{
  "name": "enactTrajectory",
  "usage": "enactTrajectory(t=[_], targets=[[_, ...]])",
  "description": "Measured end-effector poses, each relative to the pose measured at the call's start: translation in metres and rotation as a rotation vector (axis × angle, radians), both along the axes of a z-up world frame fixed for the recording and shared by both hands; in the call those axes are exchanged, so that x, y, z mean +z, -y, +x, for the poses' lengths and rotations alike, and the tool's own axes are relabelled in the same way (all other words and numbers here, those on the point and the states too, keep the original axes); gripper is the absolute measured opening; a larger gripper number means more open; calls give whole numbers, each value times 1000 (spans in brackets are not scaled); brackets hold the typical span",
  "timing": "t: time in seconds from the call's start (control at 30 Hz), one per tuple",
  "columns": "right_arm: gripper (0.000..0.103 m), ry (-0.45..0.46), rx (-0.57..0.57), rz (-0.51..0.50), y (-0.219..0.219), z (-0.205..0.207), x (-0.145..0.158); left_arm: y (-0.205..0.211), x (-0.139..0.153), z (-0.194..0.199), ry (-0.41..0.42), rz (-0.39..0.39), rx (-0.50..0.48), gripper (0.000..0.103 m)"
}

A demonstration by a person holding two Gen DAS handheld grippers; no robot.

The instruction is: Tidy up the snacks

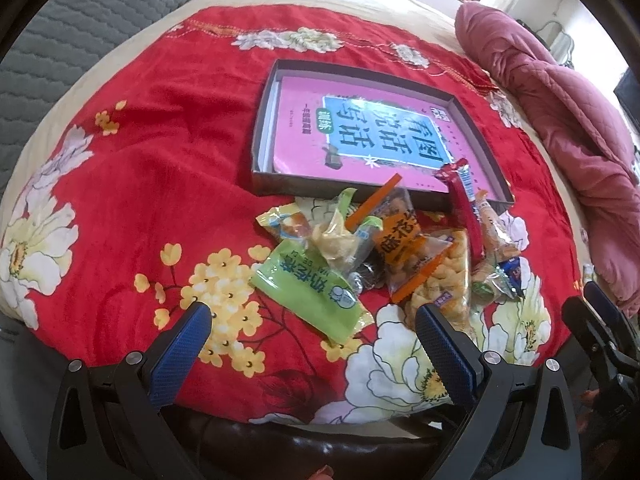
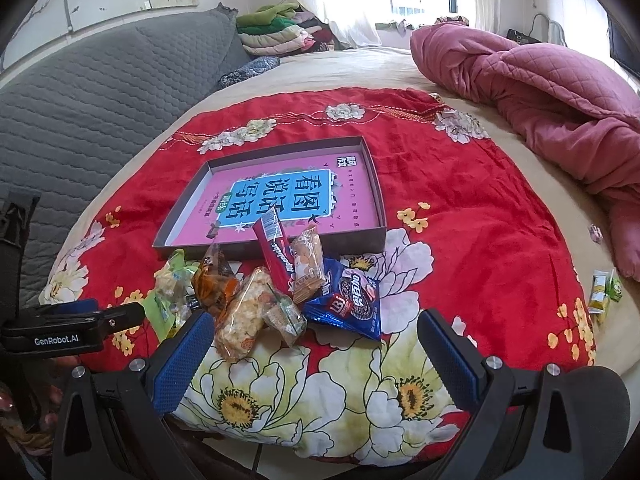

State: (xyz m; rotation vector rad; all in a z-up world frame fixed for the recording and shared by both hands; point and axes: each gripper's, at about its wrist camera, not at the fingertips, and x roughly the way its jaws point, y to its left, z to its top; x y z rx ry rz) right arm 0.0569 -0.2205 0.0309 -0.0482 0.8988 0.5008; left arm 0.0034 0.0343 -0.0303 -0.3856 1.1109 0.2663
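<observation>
Red flowery blanket (image 2: 460, 208) covered the bed. Nearest, the left gripper (image 1: 312, 320) and right gripper (image 2: 314, 330) both had fingers spread wide, holding nothing. Just past them lay the snack pile (image 2: 280, 280), touching the shallow box (image 2: 378, 196) behind it.

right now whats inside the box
A pink book lies flat in the box; the red snack leans over its near wall. Whatever is under the book is covered.
</observation>
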Motion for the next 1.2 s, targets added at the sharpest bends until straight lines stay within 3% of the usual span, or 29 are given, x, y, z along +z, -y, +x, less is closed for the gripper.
enactTrajectory(t=[0.27,0.63,0.97,1.2], targets=[[102,-25,5,40,2,12,-9,-12,-13,8,-16,-9,-6,102],[102,-41,3,37,1,28,-21,-19,-20,18,37,-11,-53,102],[99,8,101,-9,-21,49,-27,-22,-21,27,58,-11,-122,102],[95,5,145,29,-30,62,-31,-19,-24,33,56,-16,-169,90]])
